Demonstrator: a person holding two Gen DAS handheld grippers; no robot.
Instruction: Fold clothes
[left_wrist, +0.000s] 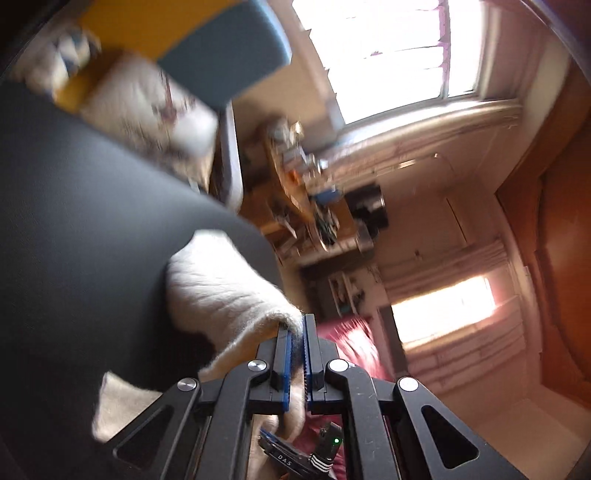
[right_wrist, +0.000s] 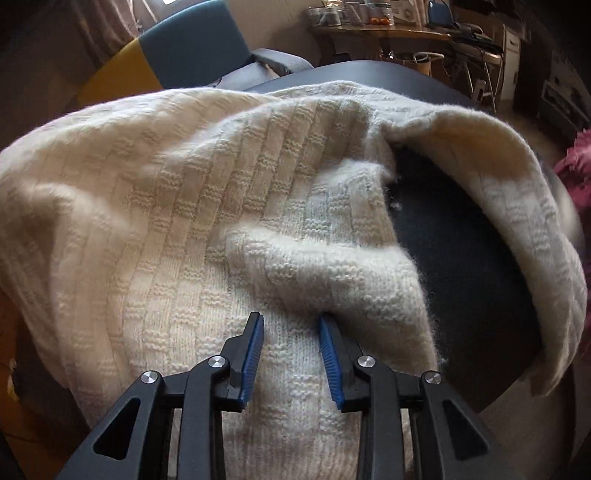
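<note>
The cream knitted sweater (right_wrist: 207, 206) lies heaped across the dark round table (right_wrist: 461, 266), its body bunched toward me and 1 long band, a sleeve or the hem, I cannot tell which, arching over bare tabletop on the right. My left gripper (left_wrist: 296, 347) has its 2 blue pads nearly together with a fuzzy edge of that sweater (left_wrist: 221, 291) pinched between them, the knit trailing from the jaws down onto the table (left_wrist: 74, 221). My right gripper (right_wrist: 291, 354) points down at the sweater's body with its jaws partly apart; the right pad tucks under a raised fold and the left one rests against flat knit, so I judge it is touching cloth without clamping it.

Beyond the table stand a chair with a blue and yellow back (right_wrist: 192, 48) and a cluttered wooden shelf (right_wrist: 388, 29); something pink (right_wrist: 576, 170) sits off to the right.

My worry is the left hold: it bites only a thin fringe of loose wool, so a quick lift could let it slip out. The heavy knit could also drag off the table's edge.
</note>
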